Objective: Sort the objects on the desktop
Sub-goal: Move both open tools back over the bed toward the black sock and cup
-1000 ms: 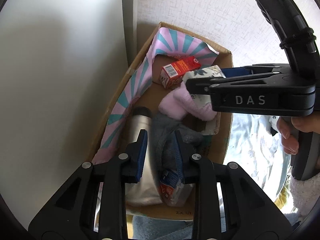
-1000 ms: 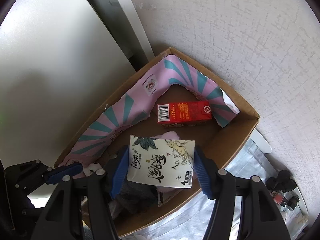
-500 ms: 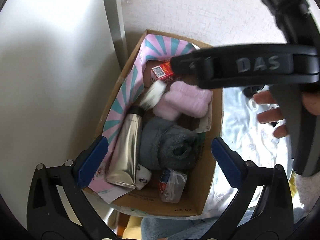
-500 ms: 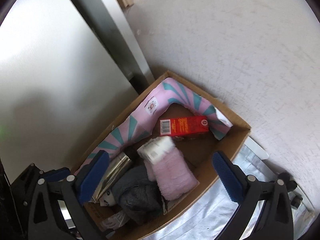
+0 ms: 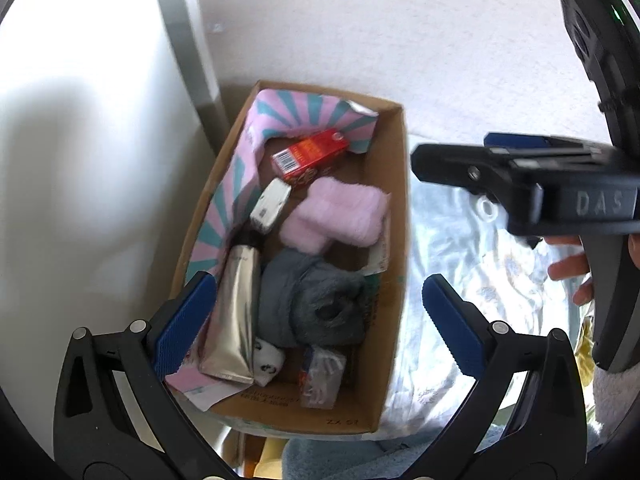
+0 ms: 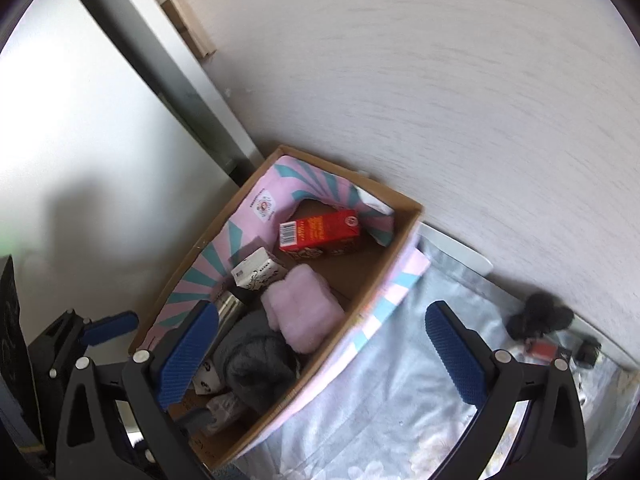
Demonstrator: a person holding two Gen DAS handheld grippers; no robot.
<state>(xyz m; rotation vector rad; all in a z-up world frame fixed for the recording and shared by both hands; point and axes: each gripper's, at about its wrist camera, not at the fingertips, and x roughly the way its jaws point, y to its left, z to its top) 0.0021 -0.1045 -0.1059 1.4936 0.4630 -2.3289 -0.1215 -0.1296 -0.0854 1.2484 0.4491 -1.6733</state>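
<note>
An open cardboard box [image 5: 394, 216] [image 6: 384, 276] holds a red carton [image 5: 310, 154] [image 6: 320, 232], a white printed packet [image 5: 271, 204] [image 6: 256, 270], a fluffy pink cloth [image 5: 340, 220] [image 6: 302, 308], a rolled grey cloth [image 5: 312, 300] [image 6: 256, 364], a silver tube [image 5: 236, 308] and a small clear packet [image 5: 322, 376]. My left gripper [image 5: 316, 282] hangs above the box's near end, open and empty. Over the box's right wall, my right gripper [image 6: 320, 308] is open and empty too. One of its fingers [image 5: 472, 168] crosses the left wrist view at the right.
The box stands on a pale floral cloth [image 5: 480, 280] [image 6: 400, 380] against a textured white wall [image 6: 440, 100]. A white panel with a grey post [image 5: 180, 40] borders the box's left side. Small dark items [image 6: 540, 320] lie by the wall at the right.
Both grippers have opened wide and risen. The white packet left the right gripper and now lies in the box beside the red carton. The left jaws, shut near the grey cloth, have let go.
</note>
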